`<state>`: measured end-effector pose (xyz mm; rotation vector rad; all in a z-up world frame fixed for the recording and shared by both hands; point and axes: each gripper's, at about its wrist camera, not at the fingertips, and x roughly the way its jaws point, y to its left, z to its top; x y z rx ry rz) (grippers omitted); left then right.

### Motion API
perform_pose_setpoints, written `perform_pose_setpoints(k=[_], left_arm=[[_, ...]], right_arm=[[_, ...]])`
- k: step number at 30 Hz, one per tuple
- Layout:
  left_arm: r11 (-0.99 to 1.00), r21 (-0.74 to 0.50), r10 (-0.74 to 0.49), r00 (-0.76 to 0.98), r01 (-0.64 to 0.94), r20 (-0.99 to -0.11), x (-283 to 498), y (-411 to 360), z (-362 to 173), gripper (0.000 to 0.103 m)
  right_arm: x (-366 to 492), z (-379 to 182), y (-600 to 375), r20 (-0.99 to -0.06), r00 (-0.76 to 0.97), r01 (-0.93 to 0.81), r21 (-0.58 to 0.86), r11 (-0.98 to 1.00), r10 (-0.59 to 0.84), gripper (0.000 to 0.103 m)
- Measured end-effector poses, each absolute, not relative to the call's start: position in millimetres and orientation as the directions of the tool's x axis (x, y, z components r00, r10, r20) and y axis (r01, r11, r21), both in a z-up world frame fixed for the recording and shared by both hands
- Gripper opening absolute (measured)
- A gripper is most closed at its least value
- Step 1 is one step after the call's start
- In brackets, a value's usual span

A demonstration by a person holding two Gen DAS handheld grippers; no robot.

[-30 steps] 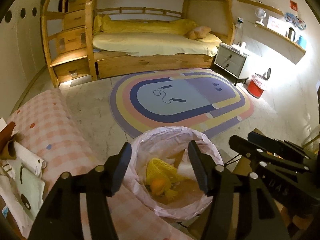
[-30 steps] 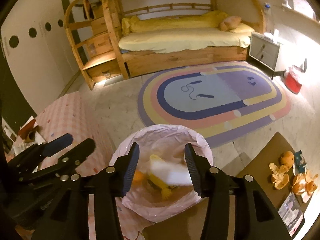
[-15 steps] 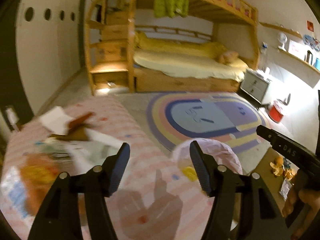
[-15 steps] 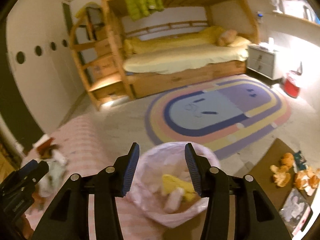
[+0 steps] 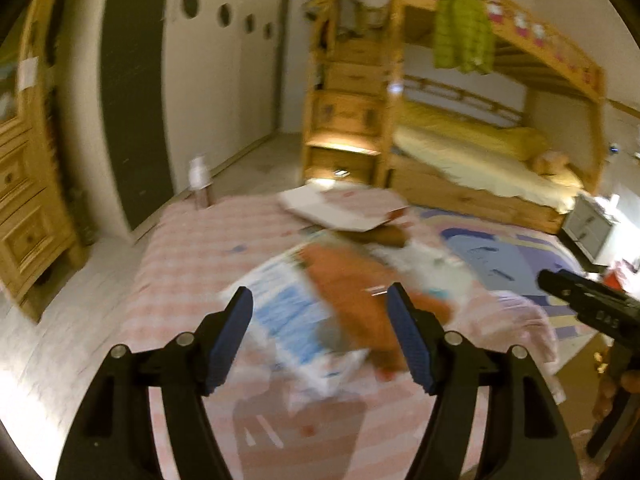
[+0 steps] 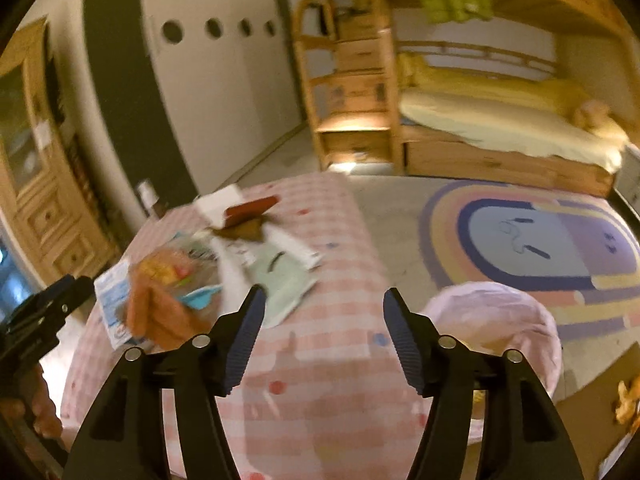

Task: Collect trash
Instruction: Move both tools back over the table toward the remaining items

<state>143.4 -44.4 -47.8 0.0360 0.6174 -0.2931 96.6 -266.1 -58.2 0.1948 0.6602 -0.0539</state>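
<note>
Jaws of the left gripper (image 5: 320,336) stand released with nothing between them, having just been opening; likely readied for a fresh pick, since they point down at the litter pile on the pink-checked desk (image 5: 192,248). A blue-and-white wrapper (image 5: 288,320) and an orange-brown wrapper (image 5: 352,296) lie just beyond and between those jaws, untouched. Right gripper (image 6: 322,336) likewise released and empty, just opened; the litter sits to its left, the pink-lined trash bin (image 6: 516,320) close on its right.
</note>
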Motion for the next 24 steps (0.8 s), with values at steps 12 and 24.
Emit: perform_pose_setpoints(k=[12,24], left_arm=[[0.983,-0.056,-0.169,0.734,0.177,-0.658,173,0,-68,0.067],[0.935,-0.113,-0.335,0.729,0.337,-0.597,163,-35,-51,0.067]], right_arm=[[134,-81,-220,-0.706,0.705,-0.032,0.054,0.998,0.061,0.051],[131,-73,-228,-0.668,0.744,0.064,0.036,0.997,-0.024,0.037]])
